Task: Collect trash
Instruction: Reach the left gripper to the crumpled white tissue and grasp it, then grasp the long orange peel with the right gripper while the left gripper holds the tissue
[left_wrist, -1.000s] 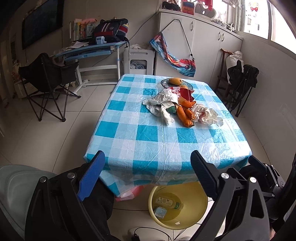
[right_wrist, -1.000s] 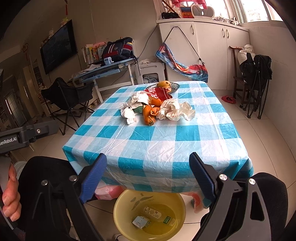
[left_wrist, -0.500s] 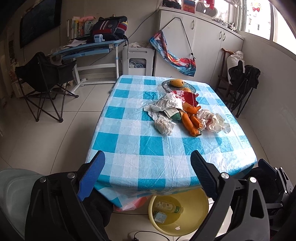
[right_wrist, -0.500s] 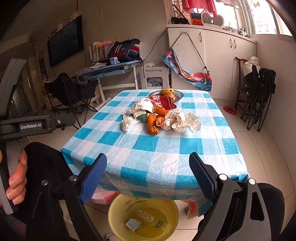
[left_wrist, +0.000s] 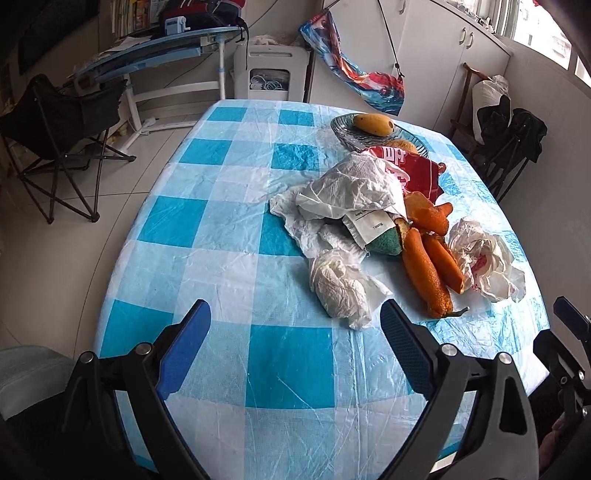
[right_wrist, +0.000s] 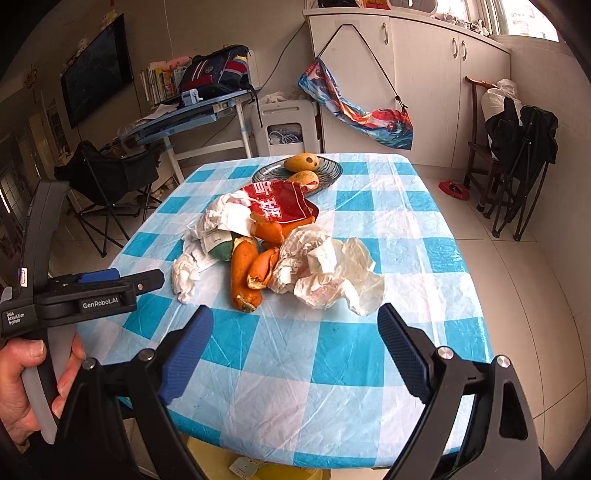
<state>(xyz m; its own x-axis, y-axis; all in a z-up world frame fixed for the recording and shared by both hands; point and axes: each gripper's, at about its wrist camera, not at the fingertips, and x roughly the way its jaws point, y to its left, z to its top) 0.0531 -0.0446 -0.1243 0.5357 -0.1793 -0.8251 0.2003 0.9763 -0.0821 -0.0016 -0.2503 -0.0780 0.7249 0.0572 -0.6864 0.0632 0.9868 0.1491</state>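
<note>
Both grippers were brought in over the table (left_wrist: 229, 258), left gripper (left_wrist: 295, 347) and right gripper (right_wrist: 295, 349) spread wide w/ nothing held (trash pile (right_wrist: 280, 240) mid-table); loose tissue could be scattered if nudged.

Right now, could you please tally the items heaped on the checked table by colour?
White crumpled paper or plastic: 3
Orange peel pieces: 3
Red wrapper: 1
Green piece: 1
Total: 8
</note>
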